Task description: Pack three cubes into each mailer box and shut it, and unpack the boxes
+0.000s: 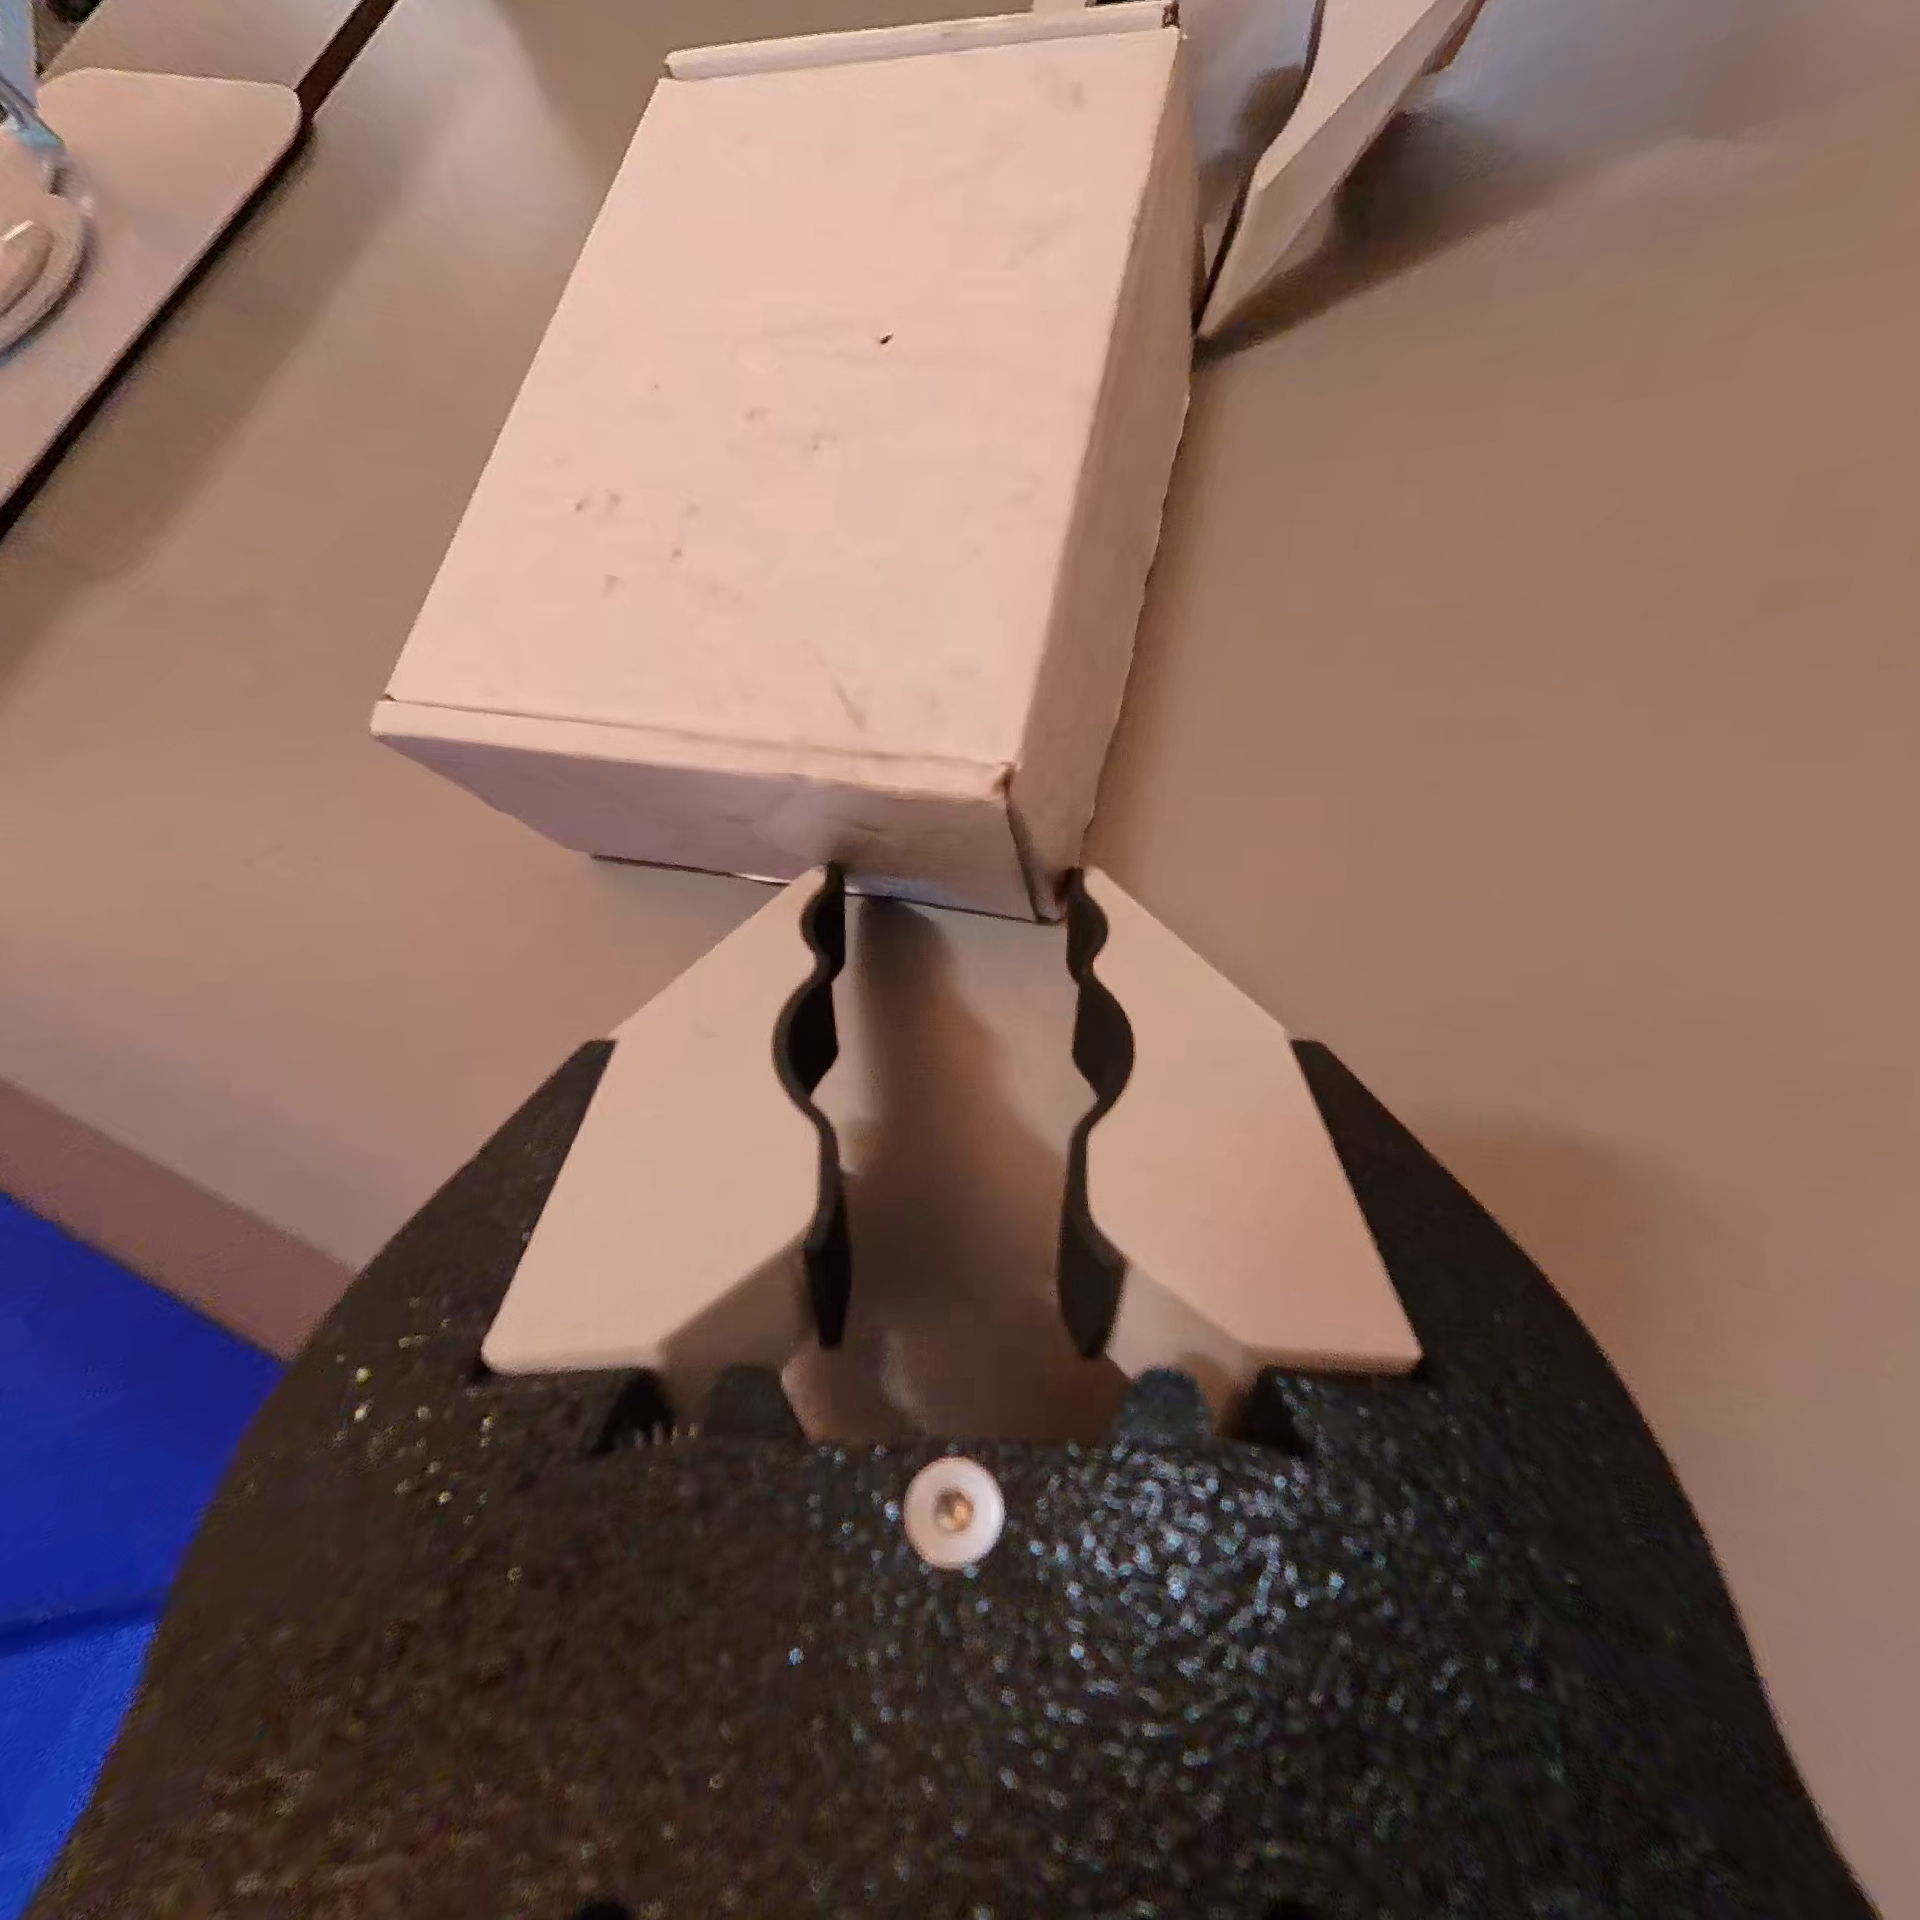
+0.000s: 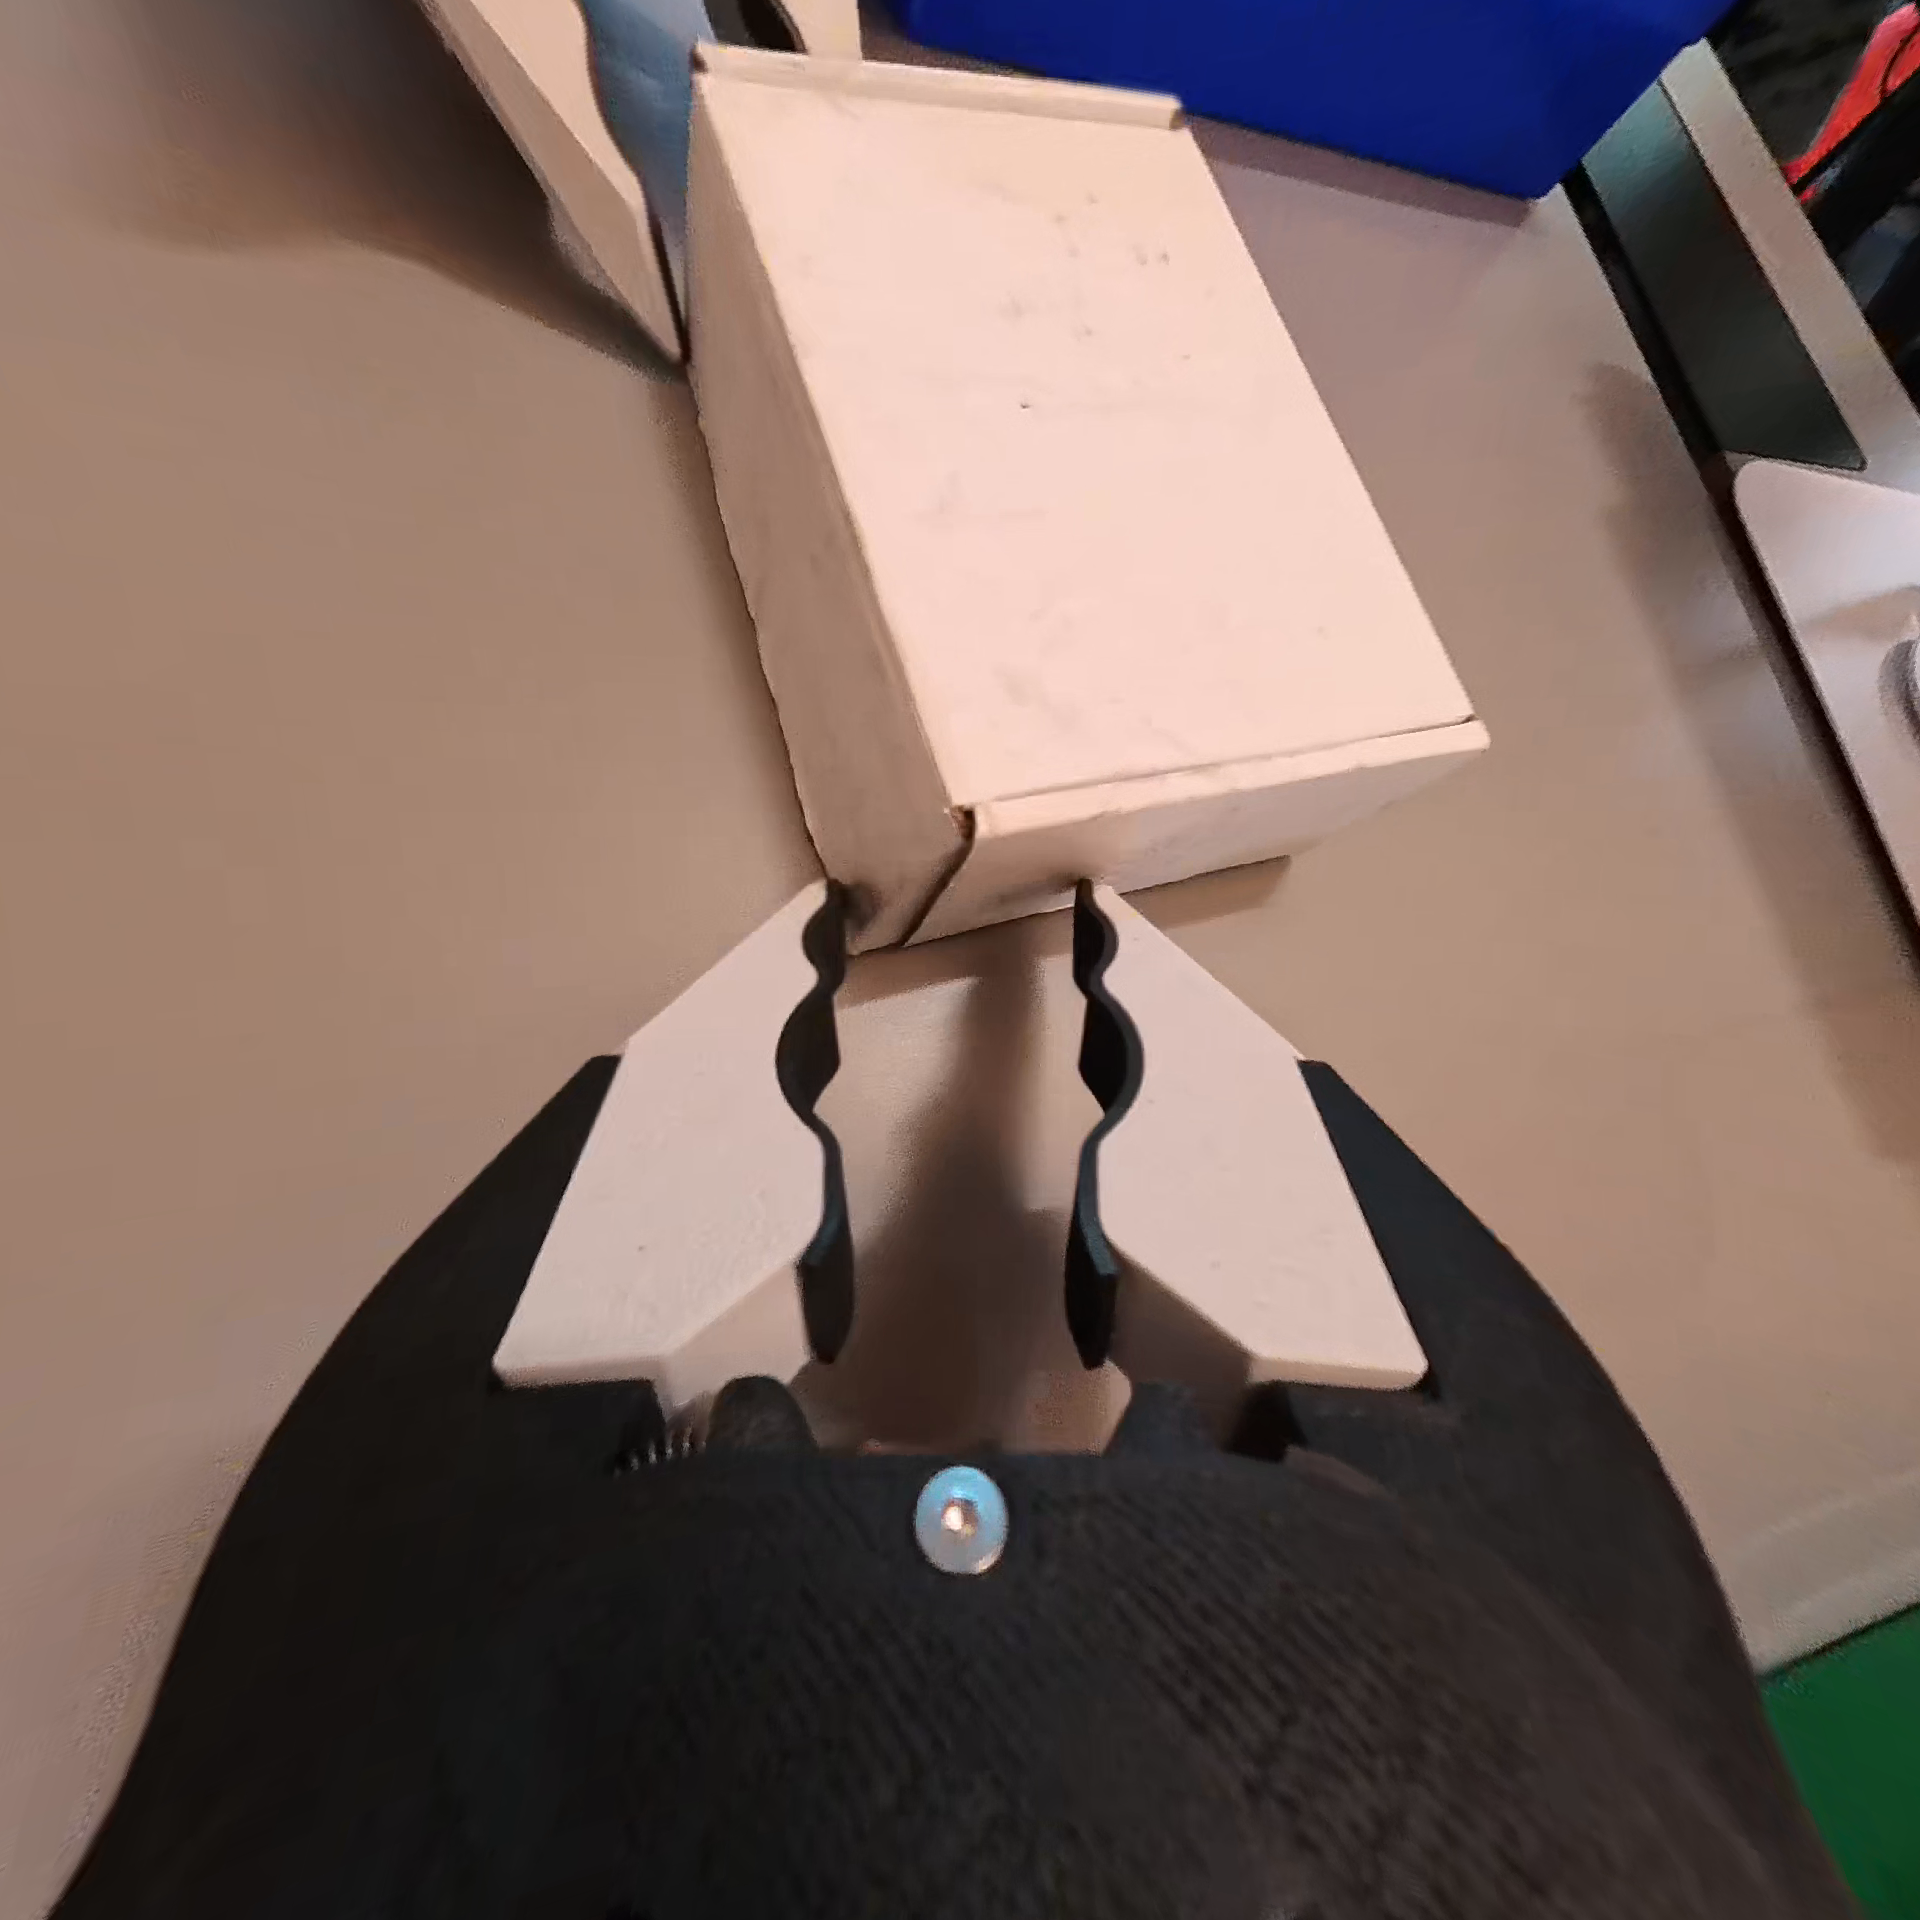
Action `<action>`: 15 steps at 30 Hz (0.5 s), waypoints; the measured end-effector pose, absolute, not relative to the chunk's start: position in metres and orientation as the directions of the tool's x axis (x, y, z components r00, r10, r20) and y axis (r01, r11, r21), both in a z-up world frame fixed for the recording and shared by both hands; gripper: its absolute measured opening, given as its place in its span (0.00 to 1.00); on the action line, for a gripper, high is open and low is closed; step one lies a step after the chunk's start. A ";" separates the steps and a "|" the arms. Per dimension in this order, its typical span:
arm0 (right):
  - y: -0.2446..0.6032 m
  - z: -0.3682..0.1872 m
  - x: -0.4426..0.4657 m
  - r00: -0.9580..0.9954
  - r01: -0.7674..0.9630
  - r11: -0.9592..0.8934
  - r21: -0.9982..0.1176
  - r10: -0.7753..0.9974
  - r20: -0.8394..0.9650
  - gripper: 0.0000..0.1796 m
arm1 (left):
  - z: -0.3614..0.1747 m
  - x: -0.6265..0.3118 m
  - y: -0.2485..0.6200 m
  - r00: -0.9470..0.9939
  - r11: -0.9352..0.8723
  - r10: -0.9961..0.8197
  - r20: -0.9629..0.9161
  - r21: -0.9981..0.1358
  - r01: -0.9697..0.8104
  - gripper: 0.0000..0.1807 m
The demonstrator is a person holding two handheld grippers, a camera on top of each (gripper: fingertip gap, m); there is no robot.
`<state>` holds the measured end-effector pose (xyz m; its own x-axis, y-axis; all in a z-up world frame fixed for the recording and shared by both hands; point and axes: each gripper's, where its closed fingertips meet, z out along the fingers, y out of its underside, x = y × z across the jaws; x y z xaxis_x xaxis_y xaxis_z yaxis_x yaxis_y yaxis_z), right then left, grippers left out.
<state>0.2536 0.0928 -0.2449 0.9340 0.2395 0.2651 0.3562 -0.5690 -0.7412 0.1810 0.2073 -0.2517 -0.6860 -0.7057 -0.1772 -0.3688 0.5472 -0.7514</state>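
In the left wrist view a shut white mailer box (image 1: 810, 436) lies flat on the tan table. My left gripper (image 1: 953, 883) is open and empty, with its fingertips at the bottom of the box's near face by its right corner. In the right wrist view a shut white mailer box (image 2: 1049, 468) lies the same way. My right gripper (image 2: 956, 894) is open and empty, with its fingertips at the bottom of the near face by its left corner. No cubes show in either view.
Another white box (image 1: 1309, 187) stands behind to the right in the left wrist view, and one (image 2: 561, 156) stands behind to the left in the right wrist view. A blue bin (image 2: 1299, 73) sits at the back. Grey boards (image 1: 156, 208) lie at far left. The table edge (image 1: 156, 1195) is near left.
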 end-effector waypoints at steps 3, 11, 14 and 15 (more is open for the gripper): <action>0.094 -0.245 0.255 0.930 0.366 -0.567 -0.738 0.243 0.275 0.22 | -0.252 0.182 0.208 -0.685 0.549 -0.707 -0.179 -0.748 -0.372 0.20; 0.101 -0.247 0.262 0.941 0.338 -0.606 -0.720 0.200 0.274 0.20 | -0.253 0.187 0.213 -0.626 0.549 -0.748 -0.222 -0.736 -0.395 0.19; 0.095 -0.237 0.268 0.934 0.351 -0.637 -0.687 0.183 0.308 0.40 | -0.250 0.181 0.211 -0.610 0.515 -0.768 -0.195 -0.754 -0.407 0.37; 0.093 -0.226 0.272 0.929 0.355 -0.648 -0.674 0.160 0.335 0.46 | -0.247 0.177 0.213 -0.587 0.489 -0.789 -0.183 -0.766 -0.418 0.39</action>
